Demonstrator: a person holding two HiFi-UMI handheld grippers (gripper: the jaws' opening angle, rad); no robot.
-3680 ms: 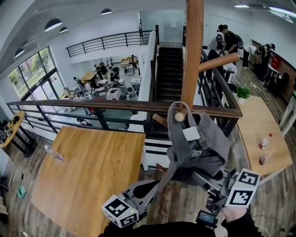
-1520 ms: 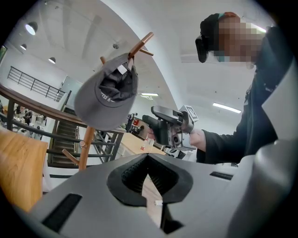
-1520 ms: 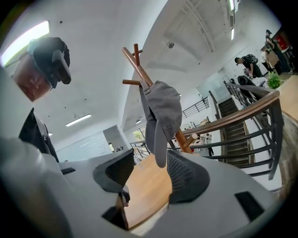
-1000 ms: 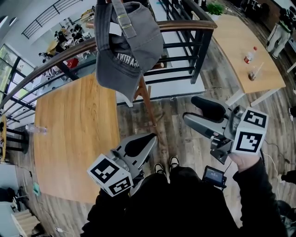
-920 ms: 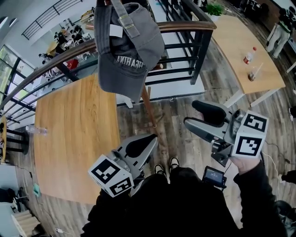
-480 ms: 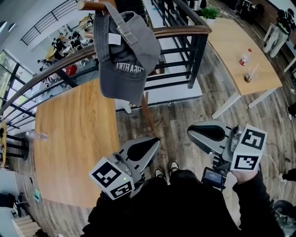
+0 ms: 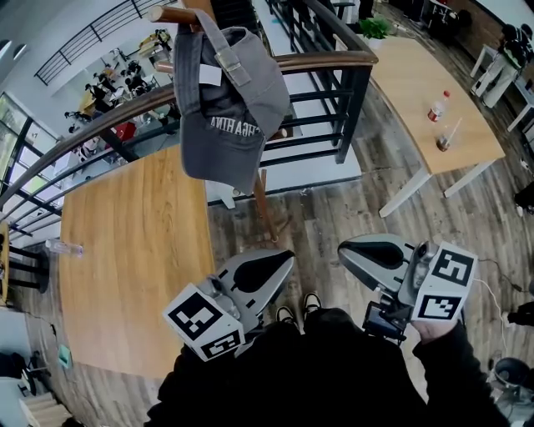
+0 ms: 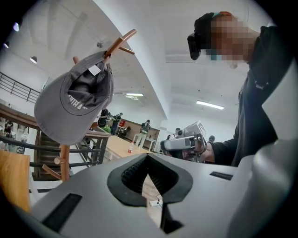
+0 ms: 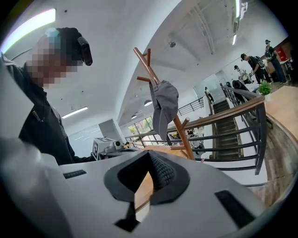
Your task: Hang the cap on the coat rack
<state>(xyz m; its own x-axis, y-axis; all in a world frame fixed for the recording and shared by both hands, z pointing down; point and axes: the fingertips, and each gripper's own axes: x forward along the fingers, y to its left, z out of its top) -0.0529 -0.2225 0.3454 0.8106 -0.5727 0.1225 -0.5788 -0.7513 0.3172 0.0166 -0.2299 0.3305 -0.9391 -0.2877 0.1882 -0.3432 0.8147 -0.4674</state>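
The grey cap (image 7: 234, 108) hangs by its back strap from a peg (image 7: 171, 14) of the wooden coat rack (image 7: 265, 196), free of both grippers. In the left gripper view the cap (image 8: 70, 104) dangles off the peg (image 8: 120, 42), brim down. In the right gripper view the cap (image 9: 165, 109) shows side-on against the rack (image 9: 149, 69). My left gripper (image 7: 279, 258) is shut and empty, low by my body. The jaws of my right gripper (image 7: 346, 250) are closing to shut with nothing between them. Both grippers sit well below the cap.
A large wooden table (image 7: 133, 242) lies to the left, behind the rack's foot. A dark railing with a wooden handrail (image 7: 334, 62) runs behind the cap. At the right is another table (image 7: 417, 83) carrying a bottle (image 7: 434, 108). I stand on plank floor (image 7: 334, 208).
The right gripper's jaws went from wide open to shut, empty. Both grippers dropped lower and nearer my body. The cap stays on its peg.
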